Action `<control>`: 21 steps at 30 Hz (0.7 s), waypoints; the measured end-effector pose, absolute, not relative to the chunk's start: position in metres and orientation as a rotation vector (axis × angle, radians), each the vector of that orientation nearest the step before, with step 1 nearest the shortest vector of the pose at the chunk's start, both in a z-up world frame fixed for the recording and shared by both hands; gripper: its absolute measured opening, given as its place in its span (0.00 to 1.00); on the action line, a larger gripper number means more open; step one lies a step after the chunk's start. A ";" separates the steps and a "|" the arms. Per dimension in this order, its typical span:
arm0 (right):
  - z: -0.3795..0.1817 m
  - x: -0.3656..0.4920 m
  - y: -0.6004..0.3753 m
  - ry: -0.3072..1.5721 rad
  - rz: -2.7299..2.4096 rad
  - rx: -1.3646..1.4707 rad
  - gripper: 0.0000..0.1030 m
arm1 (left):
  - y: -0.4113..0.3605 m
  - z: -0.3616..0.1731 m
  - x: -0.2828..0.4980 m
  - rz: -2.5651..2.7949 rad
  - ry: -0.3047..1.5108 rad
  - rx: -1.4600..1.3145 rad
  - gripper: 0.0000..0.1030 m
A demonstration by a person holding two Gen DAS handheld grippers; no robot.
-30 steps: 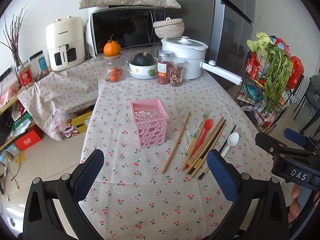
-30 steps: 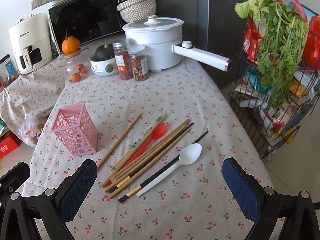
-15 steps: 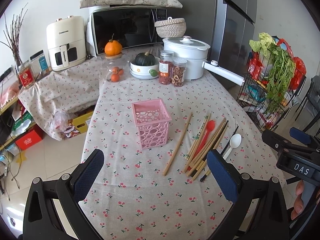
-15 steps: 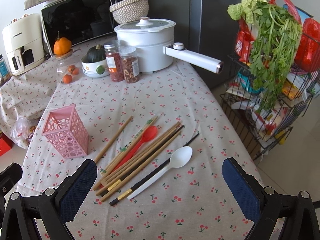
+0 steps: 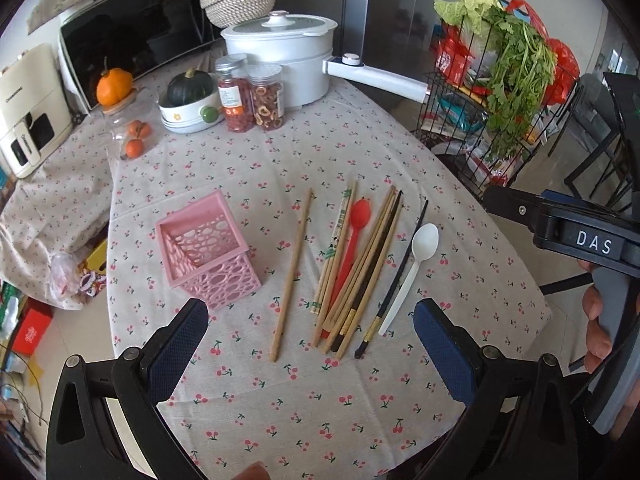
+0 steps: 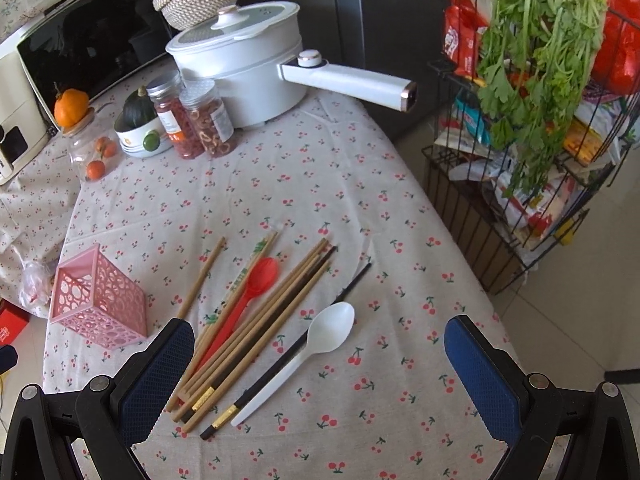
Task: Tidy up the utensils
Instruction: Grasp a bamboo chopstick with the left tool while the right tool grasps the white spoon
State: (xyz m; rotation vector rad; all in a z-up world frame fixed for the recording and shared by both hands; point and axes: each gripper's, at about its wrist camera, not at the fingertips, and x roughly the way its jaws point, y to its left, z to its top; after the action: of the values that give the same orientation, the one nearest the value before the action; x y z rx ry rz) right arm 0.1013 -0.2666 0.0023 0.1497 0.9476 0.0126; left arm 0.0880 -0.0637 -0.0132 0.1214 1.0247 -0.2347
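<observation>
Grippers, left (image 5: 310,344) and right (image 6: 318,376) (both spread, empty), now nearer chopsticks (image 6: 256,328) beside pink holder (image 6: 98,304); pickup imminent.

Both your handheld grippers hover wide open, nothing between the pads.

Your left black two-finger gripper with blue textured pads (image 5: 312,344) has its jaws spread far apart, gripping nothing. Your right black gripper with the same blue pads (image 6: 320,364) is spread just as wide and holds nothing either. From the left camera you can see its body off to the right side (white letters "DAS" on it), with the fingers of your right hand (image 5: 598,328) wrapped round its handle.
</observation>
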 end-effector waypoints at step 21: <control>-0.106 0.193 -0.319 1.181 0.174 0.429 0.56 | -0.120 -0.159 0.283 -0.099 1.387 0.193 0.18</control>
State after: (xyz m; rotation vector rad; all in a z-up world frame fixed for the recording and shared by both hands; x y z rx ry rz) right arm 0.1933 -0.3189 -0.1057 0.4286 1.1805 0.1742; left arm 0.2832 -0.1202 -0.1587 0.1932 1.3867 -0.0995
